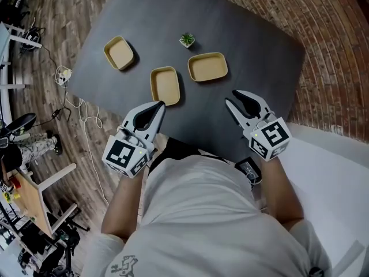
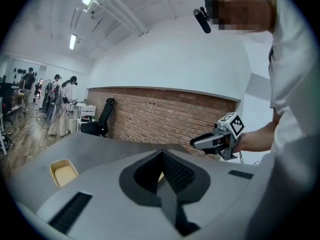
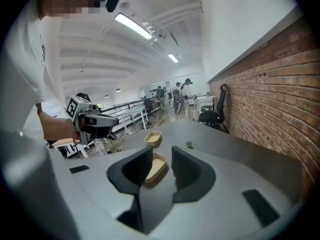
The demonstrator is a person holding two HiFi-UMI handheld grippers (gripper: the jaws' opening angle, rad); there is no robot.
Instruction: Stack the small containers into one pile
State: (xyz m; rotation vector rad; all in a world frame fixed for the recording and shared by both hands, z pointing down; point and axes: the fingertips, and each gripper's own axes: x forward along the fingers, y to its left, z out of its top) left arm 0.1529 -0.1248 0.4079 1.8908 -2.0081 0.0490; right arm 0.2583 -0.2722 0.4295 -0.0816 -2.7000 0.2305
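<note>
Nearest the lens, a white-shirted torso [image 1: 196, 212] fills the bottom of the frame, at the near edge of the dark grey table [image 1: 259, 45]. At lower left, the left gripper [image 1: 159, 105] is held with its jaws pressed together on nothing. Unstacked and apart are 3 tan shallow rectangular containers: the leftmost container [image 1: 119, 52] at upper left, the middle container [image 1: 165, 85] at centre, the rightmost container [image 1: 207, 67] beside it. At lower right, the right gripper [image 1: 235, 100] is narrowly parted and empty. If the left jaws are not opened first, a container would likely be shoved rather than gripped. A thin rim could be pinched off-centre and dropped tilted. The small green potted plant [image 1: 187, 39] could be knocked.
</note>
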